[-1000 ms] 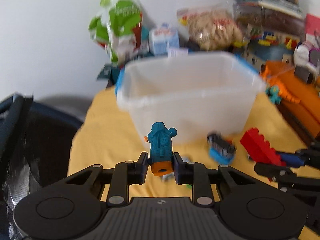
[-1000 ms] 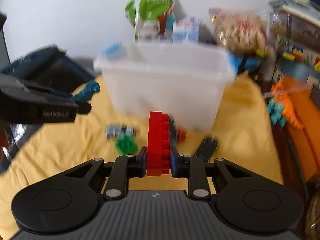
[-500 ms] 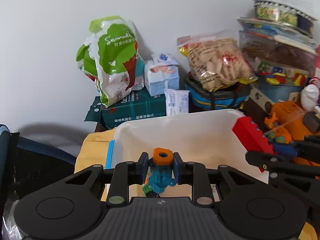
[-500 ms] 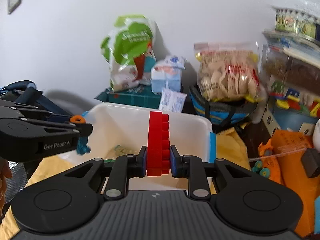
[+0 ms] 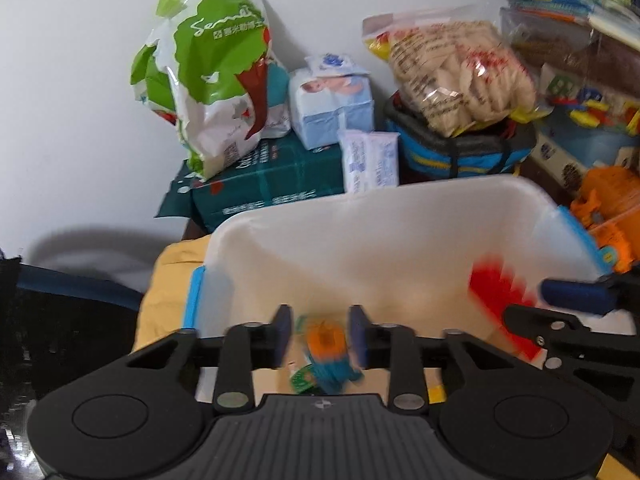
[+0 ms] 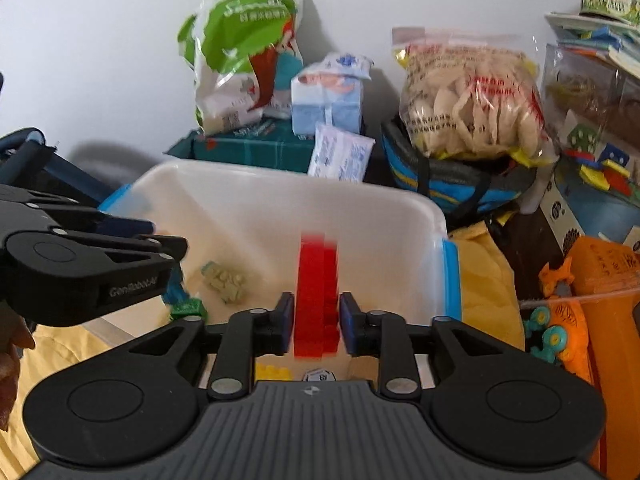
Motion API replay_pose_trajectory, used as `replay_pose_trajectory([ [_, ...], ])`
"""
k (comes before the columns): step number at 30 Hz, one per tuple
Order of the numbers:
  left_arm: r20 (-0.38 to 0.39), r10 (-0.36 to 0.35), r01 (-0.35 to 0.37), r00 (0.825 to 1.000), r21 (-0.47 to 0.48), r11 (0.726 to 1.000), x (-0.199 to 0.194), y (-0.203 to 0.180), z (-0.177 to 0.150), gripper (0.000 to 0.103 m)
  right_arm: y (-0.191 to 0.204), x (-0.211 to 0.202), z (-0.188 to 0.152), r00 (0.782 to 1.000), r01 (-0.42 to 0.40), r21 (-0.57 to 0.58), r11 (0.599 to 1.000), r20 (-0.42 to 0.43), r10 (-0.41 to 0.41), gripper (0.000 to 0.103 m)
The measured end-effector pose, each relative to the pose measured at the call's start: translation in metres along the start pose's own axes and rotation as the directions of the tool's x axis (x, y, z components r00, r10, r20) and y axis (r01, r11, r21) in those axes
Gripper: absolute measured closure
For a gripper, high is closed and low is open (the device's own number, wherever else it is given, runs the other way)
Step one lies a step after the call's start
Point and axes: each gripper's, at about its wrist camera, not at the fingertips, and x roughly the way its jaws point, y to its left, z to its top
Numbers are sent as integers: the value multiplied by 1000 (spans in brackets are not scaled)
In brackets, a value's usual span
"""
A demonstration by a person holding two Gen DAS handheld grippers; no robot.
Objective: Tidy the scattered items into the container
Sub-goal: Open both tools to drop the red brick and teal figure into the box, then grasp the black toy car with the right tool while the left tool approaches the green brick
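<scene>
Red plastic, stiff and light, the stacked building-brick piece point(image 6: 318, 300) hangs blurred between the pads of the right tool point(image 6: 316, 322), whose jaws are opening with a gap on both sides; I judge it dropping into the white storage bin point(image 6: 400, 216). Its flat studded sides are the natural place to pinch it. At nine o'clock from it the left tool point(image 5: 320, 336) is also opening, its pads clear of the teal and orange toy figure point(image 5: 326, 350), a hard, knobbly little thing best taken by its body. Both tools tilt down over the bin's near rim, side by side. A tan brick cluster point(image 6: 224, 282) already lies on the bin floor.
</scene>
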Motion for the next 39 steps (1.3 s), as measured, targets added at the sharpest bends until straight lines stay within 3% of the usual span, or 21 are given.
replay_pose_trajectory([
  [1,0,8,-8,1000,4,1000,0,0,-1,45,0,0,-1,1000,-3,6,1000,1,3,55],
  [2,4,15,-15,1000,3,1000,-2,0,-2,42,-1,-1,-1,1000,-5,10,1000,4,5,52],
  [5,20,20,-20,1000,-16,1000,-10,3,-3,41,-1,-7,0,1000,2,15,1000,25,-3,51],
  [7,23,27,-27,999,-23,999,-17,4,-3,38,-1,-15,2,999,7,21,1000,42,-8,43],
  [9,30,41,-41,999,-17,999,-27,3,-6,35,-1,-26,3,998,15,26,1000,65,-17,21],
  [11,41,59,-59,997,-6,998,-39,2,-10,32,-3,-41,0,995,24,26,999,100,-27,8],
  [15,45,59,-58,997,-21,998,-65,0,-23,27,-8,-70,-11,987,24,46,999,156,-31,0],
  [17,27,40,-39,999,-37,999,-76,-2,-33,27,-11,-80,-19,986,57,82,995,150,-69,0],
  [20,12,13,-12,1000,-55,998,-88,-5,-55,27,-14,-85,-33,991,107,77,991,72,-112,0],
  [24,-36,-110,106,993,-103,989,-87,-8,-93,27,-23,-90,-80,995,6,82,997,98,-14,0],
  [27,-98,-189,170,977,-176,970,-78,-7,-130,27,-28,-81,-112,998,-55,115,992,24,53,0],
  [29,-130,-138,114,982,-177,978,-71,-9,-153,27,-29,-74,-129,998,-46,140,989,-32,51,0],
  [33,-110,-42,31,993,-103,994,-64,-21,-184,34,-27,-64,-157,997,-14,155,988,-79,26,0],
  [39,-52,-117,109,992,-127,986,-52,-33,-180,34,-23,-69,-169,998,40,82,996,-42,-36,3],
])
